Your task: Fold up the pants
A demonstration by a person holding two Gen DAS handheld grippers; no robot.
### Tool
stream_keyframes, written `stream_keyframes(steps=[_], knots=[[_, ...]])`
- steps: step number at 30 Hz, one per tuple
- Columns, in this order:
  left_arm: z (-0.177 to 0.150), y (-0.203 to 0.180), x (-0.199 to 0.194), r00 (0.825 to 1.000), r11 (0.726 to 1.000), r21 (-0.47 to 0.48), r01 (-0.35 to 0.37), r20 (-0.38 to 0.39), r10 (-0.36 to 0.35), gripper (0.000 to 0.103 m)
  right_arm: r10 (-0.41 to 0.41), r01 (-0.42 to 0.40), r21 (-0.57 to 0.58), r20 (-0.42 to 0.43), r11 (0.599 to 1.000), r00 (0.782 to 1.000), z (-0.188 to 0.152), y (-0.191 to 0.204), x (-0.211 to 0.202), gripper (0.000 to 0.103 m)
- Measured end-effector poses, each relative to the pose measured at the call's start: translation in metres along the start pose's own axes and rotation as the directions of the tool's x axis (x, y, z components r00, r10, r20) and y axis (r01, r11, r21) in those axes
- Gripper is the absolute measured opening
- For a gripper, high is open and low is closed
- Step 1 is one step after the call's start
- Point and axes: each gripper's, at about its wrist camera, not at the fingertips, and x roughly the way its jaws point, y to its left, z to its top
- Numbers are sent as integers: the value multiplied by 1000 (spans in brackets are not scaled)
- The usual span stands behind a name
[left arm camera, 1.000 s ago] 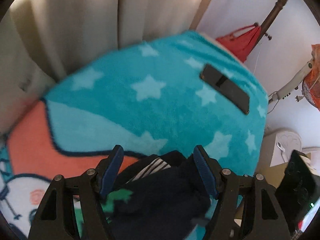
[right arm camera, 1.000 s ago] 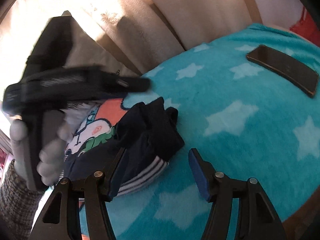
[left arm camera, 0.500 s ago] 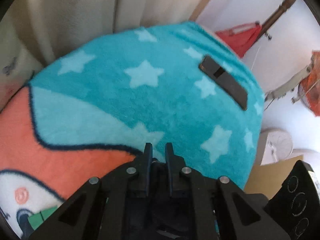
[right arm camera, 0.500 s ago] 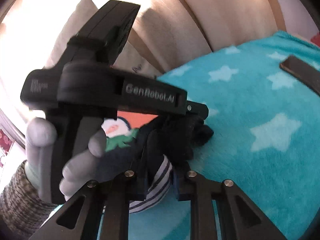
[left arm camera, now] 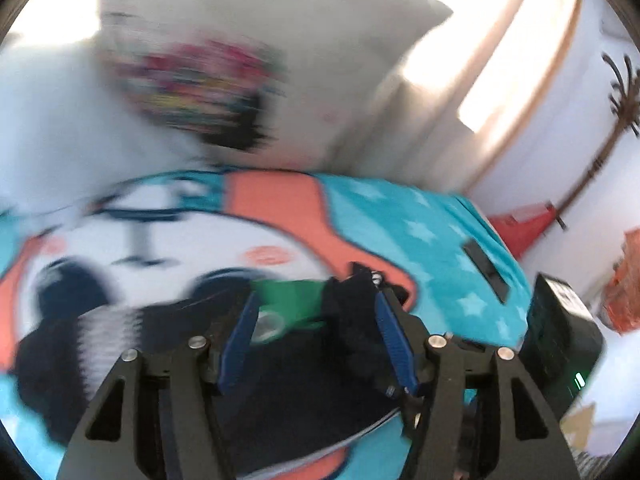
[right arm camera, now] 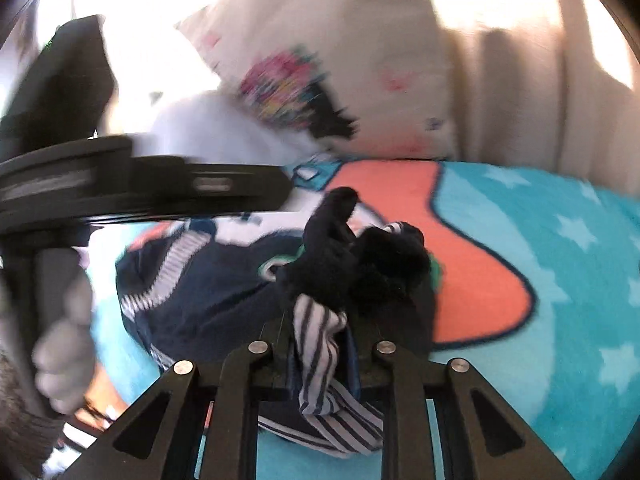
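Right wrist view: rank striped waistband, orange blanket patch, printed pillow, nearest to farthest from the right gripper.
1. Striped waistband: pinched in the right gripper, bottom centre.
2. Orange blanket patch: on the blanket, just right of the bunched pants.
3. Printed pillow: farthest, propped at the head of the bed, top centre.

— What's under my tongs?
— A bed with a turquoise star blanket.
— On it?
— My dark pants, a pillow at the head, a dark flat phone.

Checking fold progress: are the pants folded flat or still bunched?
Still bunched. The dark pants lie crumpled on the blanket, one striped-lined end gathered in the right tool.
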Motion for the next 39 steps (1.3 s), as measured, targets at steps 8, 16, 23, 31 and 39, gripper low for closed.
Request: stream_keyframes(steps=[8, 16, 23, 31, 39], knots=[[-23, 38, -77, 963, 982, -58, -180, 193, 188, 69, -101, 77, -237, -93, 969, 990, -10, 59, 34, 49], [-32, 24, -83, 944, 972, 1, -236, 238, 229, 73, -102, 106, -102, 42, 989, 994, -1, 41, -31, 50], [-34, 22, -82, 949, 975, -27, -220, 225, 221, 73, -160, 152, 169, 30, 974, 987, 3, -19, -20, 50], [-36, 29, -71, 963, 981, -105, -166, 197, 184, 74, -58, 62, 86, -45, 994, 997, -19, 6, 15, 55], [-36, 29, -55, 978, 986, -128, -103, 170, 124, 74, -96, 62, 266, 118, 962, 988, -40, -62, -69, 55]])
